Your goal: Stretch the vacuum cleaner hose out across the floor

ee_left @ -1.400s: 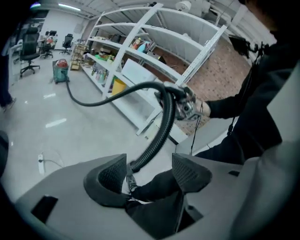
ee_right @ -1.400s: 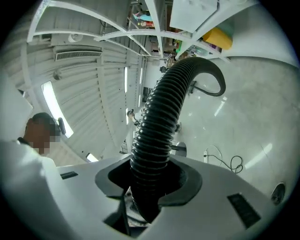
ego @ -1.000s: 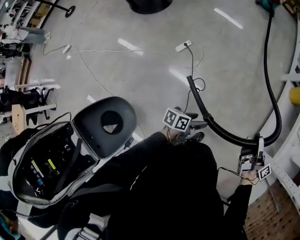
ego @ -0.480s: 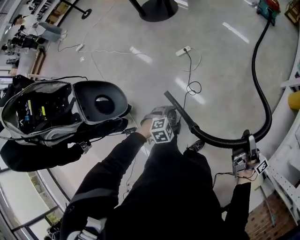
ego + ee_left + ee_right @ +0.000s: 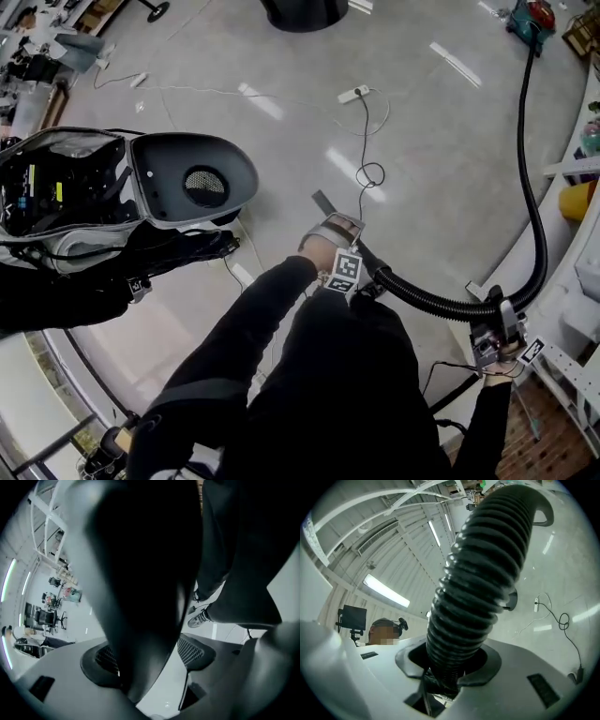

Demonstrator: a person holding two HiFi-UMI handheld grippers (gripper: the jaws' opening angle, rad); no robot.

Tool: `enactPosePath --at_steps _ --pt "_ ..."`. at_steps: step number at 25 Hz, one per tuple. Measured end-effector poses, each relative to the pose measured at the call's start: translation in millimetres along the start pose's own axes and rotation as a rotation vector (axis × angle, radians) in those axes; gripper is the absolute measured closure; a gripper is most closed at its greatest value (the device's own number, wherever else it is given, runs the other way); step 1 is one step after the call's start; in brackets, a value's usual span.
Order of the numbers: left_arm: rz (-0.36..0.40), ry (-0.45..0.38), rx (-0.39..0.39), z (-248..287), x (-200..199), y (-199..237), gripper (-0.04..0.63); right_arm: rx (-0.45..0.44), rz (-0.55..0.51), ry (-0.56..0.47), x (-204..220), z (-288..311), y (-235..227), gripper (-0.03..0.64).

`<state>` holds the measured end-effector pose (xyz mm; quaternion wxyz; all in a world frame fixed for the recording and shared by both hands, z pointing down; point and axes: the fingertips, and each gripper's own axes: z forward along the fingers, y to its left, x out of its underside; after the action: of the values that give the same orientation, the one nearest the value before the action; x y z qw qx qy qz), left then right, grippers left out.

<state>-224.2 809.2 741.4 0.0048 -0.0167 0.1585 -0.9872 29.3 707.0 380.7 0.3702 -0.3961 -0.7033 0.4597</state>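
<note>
grey floor, black hose [image 5: 483, 564] clamped in right gripper [image 5: 449, 670], curving away

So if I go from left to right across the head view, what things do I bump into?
Open grey bag → grey oval flap → left gripper, jaws just been opening with the hose nozzle between them → right gripper, shut on the hose → yellow object.

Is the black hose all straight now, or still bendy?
Still bendy. The hose curves down from the vacuum cleaner and hooks back sharply at the right gripper.
</note>
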Motion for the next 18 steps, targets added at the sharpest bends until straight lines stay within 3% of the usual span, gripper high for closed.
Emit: enactPosePath --at_steps 3,5,6,10,15,18 --pt "0.086 0.015 0.041 6.2 25.1 -17.7 0.285 0.033 -0.008 0.038 10.5 14.9 1.3 0.46" --pt "0.148 0.008 0.074 6.6 34.0 -35.2 0.431 0.049 -0.016 0.059 18.5 22.1 -1.7 0.46" --pt "0.168 0.004 0.104 4.7 35.0 -48.5 0.469 0.051 -0.017 0.065 23.1 20.0 -5.4 0.46" --pt "0.186 0.013 0.273 -15.1 28.3 -115.7 0.486 0.068 0.011 0.026 27.5 -21.5 -34.0 0.46" --pt "0.143 0.098 0.556 -65.7 99.1 -188.0 0.491 0.146 0.125 -0.041 59.7 -9.4 -99.8 0.459" --pt "0.102 0.16 0.696 -101.6 119.3 -217.2 0.494 0.163 0.174 -0.111 69.4 -15.2 -137.8 0.459"
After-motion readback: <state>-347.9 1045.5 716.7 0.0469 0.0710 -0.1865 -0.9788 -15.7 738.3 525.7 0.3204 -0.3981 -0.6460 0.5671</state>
